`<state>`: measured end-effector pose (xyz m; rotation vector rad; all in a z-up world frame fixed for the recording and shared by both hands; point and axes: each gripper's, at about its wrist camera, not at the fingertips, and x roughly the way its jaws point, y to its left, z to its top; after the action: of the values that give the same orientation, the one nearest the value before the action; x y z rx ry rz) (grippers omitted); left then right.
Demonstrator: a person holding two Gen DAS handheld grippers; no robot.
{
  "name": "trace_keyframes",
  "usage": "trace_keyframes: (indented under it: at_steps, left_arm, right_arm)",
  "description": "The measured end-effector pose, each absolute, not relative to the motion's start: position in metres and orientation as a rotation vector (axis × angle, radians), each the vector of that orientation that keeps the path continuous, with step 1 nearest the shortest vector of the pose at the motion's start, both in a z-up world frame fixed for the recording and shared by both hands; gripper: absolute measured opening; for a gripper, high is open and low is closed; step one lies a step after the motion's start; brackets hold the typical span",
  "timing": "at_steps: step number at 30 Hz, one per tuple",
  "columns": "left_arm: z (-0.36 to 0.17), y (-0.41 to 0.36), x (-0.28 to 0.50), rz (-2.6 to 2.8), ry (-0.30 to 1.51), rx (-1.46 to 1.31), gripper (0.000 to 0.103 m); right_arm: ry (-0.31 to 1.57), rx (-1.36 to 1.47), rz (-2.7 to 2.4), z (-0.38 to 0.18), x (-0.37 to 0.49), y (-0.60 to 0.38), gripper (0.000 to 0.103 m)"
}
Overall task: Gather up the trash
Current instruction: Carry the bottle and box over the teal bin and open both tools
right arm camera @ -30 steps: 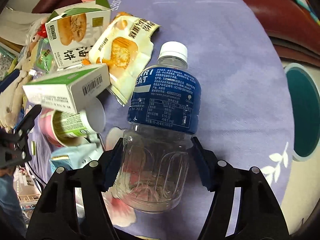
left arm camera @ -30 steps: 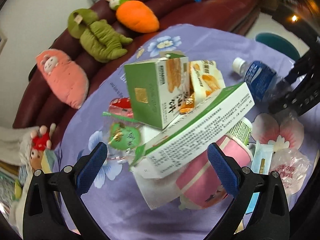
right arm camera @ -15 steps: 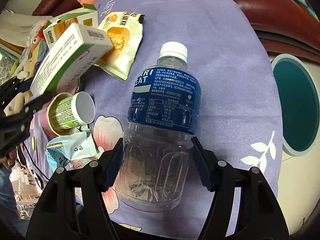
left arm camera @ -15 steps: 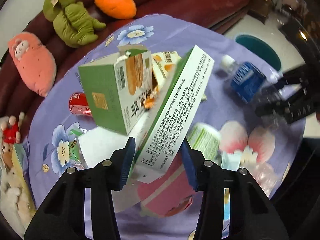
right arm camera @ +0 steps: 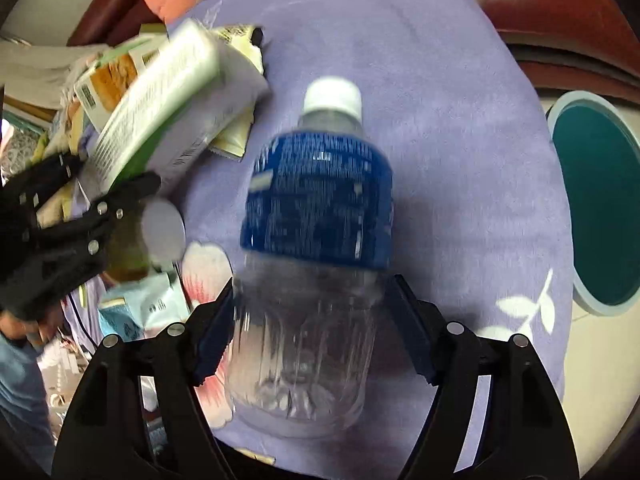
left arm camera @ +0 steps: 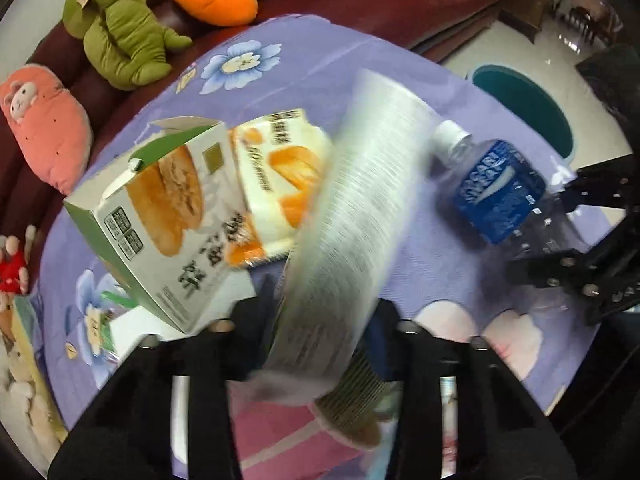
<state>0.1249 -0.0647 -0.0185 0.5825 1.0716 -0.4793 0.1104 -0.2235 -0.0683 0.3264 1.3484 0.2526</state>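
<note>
Now both grippers are loaded, and both views smear with motion. The left gripper [left arm camera: 326,316] is clamped on the long white-and-green carton [left arm camera: 352,208], which a second ago lay tilted across the pile with the blue pads spread wide on either side of it; since then the pads have closed on its near end, and the carton now stands up out of the jaws, clear of the clutter and pointing away over the purple floral tablecloth [left arm camera: 304,64]. The right gripper [right arm camera: 316,332] grips the clear lower body of the blue-labelled plastic bottle [right arm camera: 320,208], cap pointing forward, as it did in the earlier pictures; what differs is the blur and a nearer teal trash bin [right arm camera: 596,208], which sits off the table's edge on the floor.

From this, the grasping looks finished and carrying has probably begun: two pieces are on their way at once.

Left on the cloth are the green biscuit box [left arm camera: 160,216], the yellow pastry wrapper [left arm camera: 280,176] beside it, a paper cup [right arm camera: 156,236] on its side and a pale blue packet [right arm camera: 140,312], so most of the collecting remains. The tall carton, held only at one end, could swing or slip if moved fast.
</note>
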Motion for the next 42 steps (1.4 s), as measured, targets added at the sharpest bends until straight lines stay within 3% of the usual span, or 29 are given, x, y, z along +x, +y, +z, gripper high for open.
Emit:
trace_keyframes:
  at_steps: [1,2,10,22,30,42]
  left_arm:
    - [-0.016,-0.065,0.124,-0.461,1.069,0.562,0.035]
    - [-0.014,-0.064,0.124,-0.451,1.071,0.54,0.034]
    - [0.013,-0.054,0.121,-0.4,1.085,0.328,0.032]
    - [0.055,-0.119,0.092,-0.532,0.982,0.24,0.032]
    - [0.032,-0.211,0.084,-0.665,1.029,0.202,0.032]
    - [-0.021,-0.325,0.104,-0.765,1.127,0.284,0.032]
  right_arm:
    - [1.333,0.337,0.255,-0.069,0.114,-0.225,0.071]
    - [1.315,0.34,0.257,-0.067,0.116,-0.226,0.064]
    - [1.226,0.424,0.278,-0.066,0.109,-0.246,0.064]
    - [1.027,0.54,0.101,-0.026,0.075,-0.345,0.064]
    - [0.968,0.569,-0.189,-0.036,0.063,-0.456,0.064]
    - [1.009,0.632,-0.237,-0.082,0.073,-0.508,0.064]
